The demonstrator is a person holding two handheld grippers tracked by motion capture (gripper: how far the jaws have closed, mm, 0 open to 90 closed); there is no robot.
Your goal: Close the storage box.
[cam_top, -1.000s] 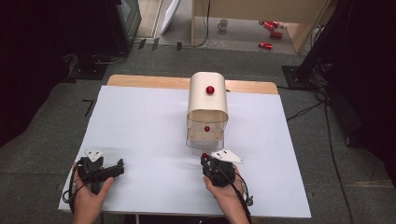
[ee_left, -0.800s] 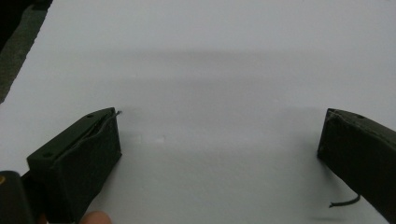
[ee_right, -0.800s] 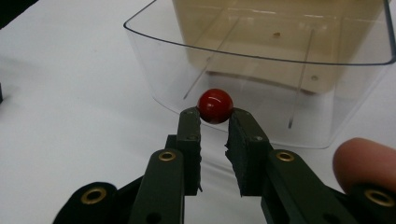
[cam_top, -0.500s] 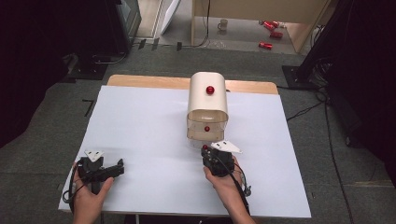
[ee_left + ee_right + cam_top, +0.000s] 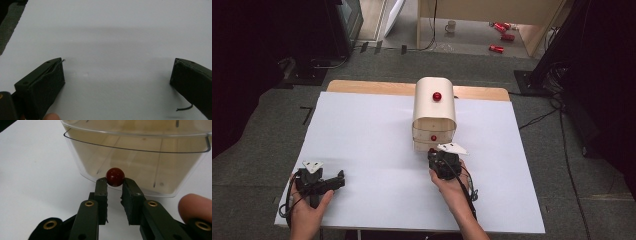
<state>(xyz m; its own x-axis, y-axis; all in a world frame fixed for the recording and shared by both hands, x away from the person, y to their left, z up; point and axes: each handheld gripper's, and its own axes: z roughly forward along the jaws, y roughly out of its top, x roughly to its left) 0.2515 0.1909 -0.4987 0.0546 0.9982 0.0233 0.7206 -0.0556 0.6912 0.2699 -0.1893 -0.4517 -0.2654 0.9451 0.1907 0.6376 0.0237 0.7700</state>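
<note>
High view: the cream box stands at the bench's far middle, long axis running away from the person, its clear drawer facing them. The right tool, moved forward since earlier, pinches the drawer's red knob. The left tool rests spread, unmoved.

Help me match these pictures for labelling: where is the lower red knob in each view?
High view: lower red knob, centre, ahead of right tongs.
Right gripper view: centre, between tong tips.
Left gripper view: left tongs open over white table.
Shared landmark: white table.
</note>
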